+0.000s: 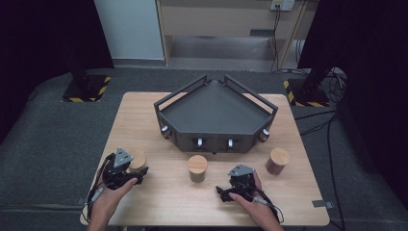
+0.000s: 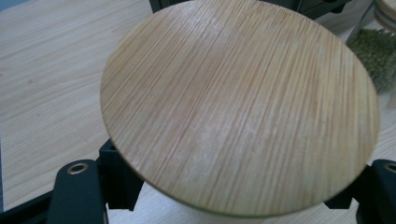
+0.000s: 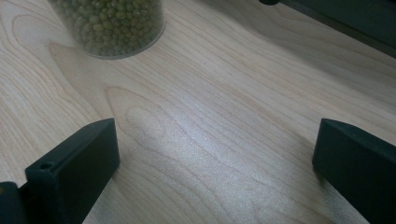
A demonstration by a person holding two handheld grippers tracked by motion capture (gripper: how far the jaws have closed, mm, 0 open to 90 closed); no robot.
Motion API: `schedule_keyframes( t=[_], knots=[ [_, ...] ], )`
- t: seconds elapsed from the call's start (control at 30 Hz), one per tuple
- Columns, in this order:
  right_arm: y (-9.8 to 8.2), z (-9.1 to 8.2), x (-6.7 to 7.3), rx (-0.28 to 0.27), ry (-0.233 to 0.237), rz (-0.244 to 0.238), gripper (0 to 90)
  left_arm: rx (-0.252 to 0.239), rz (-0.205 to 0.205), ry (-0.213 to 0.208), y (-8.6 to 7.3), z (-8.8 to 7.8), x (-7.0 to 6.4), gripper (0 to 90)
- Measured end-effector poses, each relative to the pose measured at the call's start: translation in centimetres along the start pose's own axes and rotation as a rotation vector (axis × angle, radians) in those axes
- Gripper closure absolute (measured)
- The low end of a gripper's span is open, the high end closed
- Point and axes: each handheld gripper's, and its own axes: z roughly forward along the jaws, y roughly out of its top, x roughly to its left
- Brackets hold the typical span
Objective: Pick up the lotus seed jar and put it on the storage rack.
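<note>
Left tongs (image 1: 137,169) grip bamboo-lidded jar (image 2: 238,107) left of mung-bean jar (image 1: 197,168) | right tongs (image 1: 230,191) open, idle | my worry: jar slipping when lifted.

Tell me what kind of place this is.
Probably a lab or recording studio, not a home: a small wooden table on grey carpet, black curtains at both sides, and hazard-striped stand bases with loose cables.
</note>
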Motion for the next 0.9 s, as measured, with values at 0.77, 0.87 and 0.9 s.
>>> schedule_keyframes(
  t=[0.77, 0.87, 0.9],
  knots=[
    [0.0, 0.0, 0.0, 0.0, 0.0, 0.0, 0.8, 0.003, 0.068, -0.044, 4.6, 1.2, 0.3, 24.2],
    [0.0, 0.0, 0.0, 0.0, 0.0, 0.0, 0.8, 0.004, 0.079, -0.047, 5.5, 1.2, 0.2, 24.2],
    [0.0, 0.0, 0.0, 0.0, 0.0, 0.0, 0.8, 0.004, 0.079, -0.047, 5.5, 1.2, 0.2, 24.2]
  ],
)
